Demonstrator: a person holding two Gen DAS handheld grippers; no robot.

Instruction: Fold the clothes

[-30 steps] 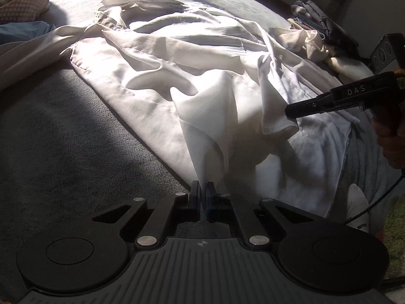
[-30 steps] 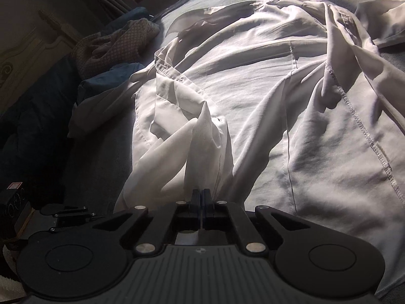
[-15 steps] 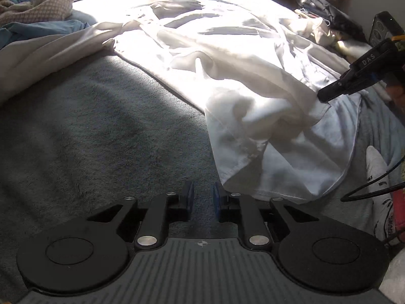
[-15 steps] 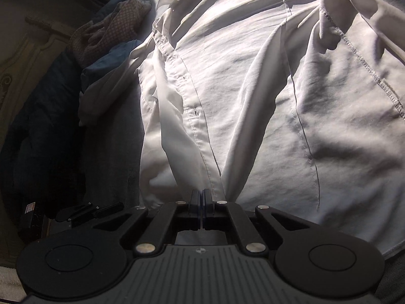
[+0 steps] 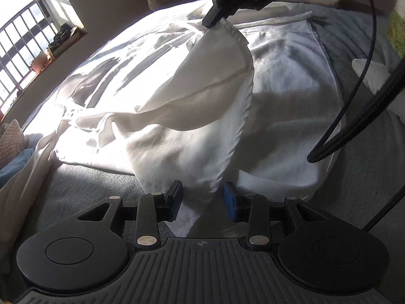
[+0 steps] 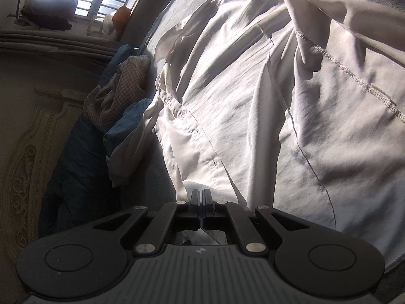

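Right gripper (image 6: 201,204), clamped on the lifted shirt (image 5: 202,96) hem, may lose it if the wide-open left gripper (image 5: 202,197), straddling the edge, misses.

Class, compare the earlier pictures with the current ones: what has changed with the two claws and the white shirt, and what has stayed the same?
The left claw let go of the white shirt and now stands open around a hanging edge. The right claw lifted its pinched corner higher. It stays shut on the shirt; the rest remains on the bed.
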